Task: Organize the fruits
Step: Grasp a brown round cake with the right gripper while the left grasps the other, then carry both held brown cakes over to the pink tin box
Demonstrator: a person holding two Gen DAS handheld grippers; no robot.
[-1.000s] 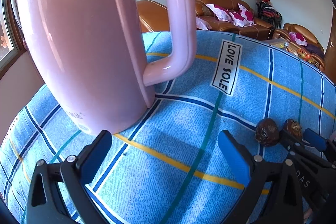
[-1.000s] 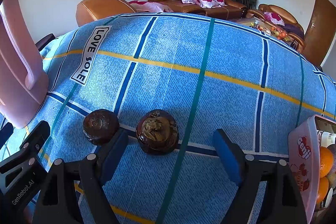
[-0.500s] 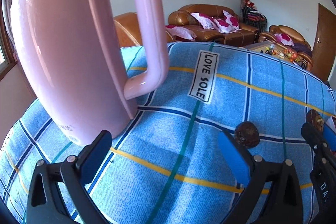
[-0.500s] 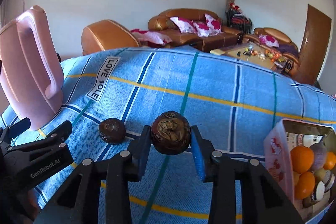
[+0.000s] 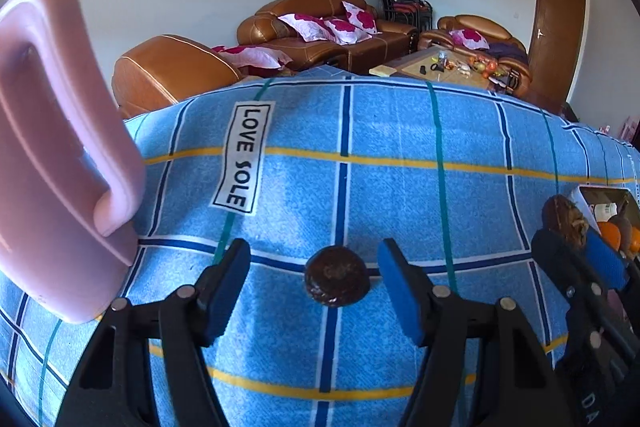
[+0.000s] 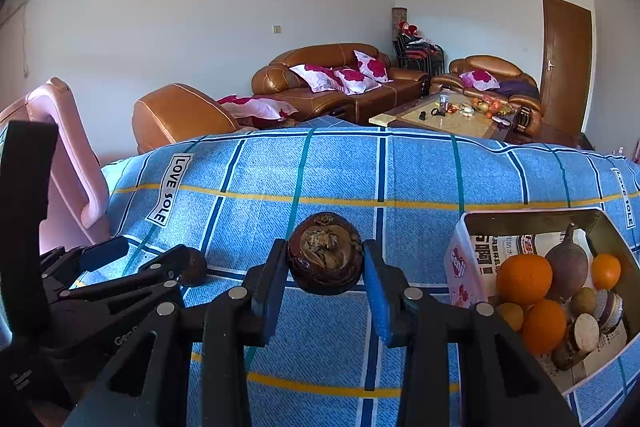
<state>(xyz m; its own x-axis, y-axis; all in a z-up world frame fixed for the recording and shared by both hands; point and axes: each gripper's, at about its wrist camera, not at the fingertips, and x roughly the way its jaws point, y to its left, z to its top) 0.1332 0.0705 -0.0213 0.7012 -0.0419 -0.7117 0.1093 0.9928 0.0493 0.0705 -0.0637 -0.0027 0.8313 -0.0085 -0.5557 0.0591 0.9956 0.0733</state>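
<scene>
My right gripper (image 6: pixel 325 279) is shut on a dark brown wrinkled fruit (image 6: pixel 325 253) and holds it above the blue checked cloth (image 6: pixel 360 171). That gripper and its fruit (image 5: pixel 565 219) also show at the right edge of the left wrist view. A second dark brown fruit (image 5: pixel 337 275) lies on the cloth between the fingers of my open left gripper (image 5: pixel 314 285), not touched. In the right wrist view this fruit (image 6: pixel 194 267) is half hidden behind my left gripper. A pink-sided box (image 6: pixel 460 263) at the right holds oranges (image 6: pixel 524 279) and other fruits.
A tall pink kettle (image 5: pixel 52 163) stands on the cloth at the left, close to my left gripper. A "LOVE SOLE" label (image 5: pixel 243 157) lies on the cloth. Brown sofas (image 6: pixel 332 79) and a coffee table (image 6: pixel 452 115) stand beyond the far edge.
My right gripper shut on the larger brown fruit and lifted it toward the box. My left gripper swung right from the kettle and now brackets the second fruit.
</scene>
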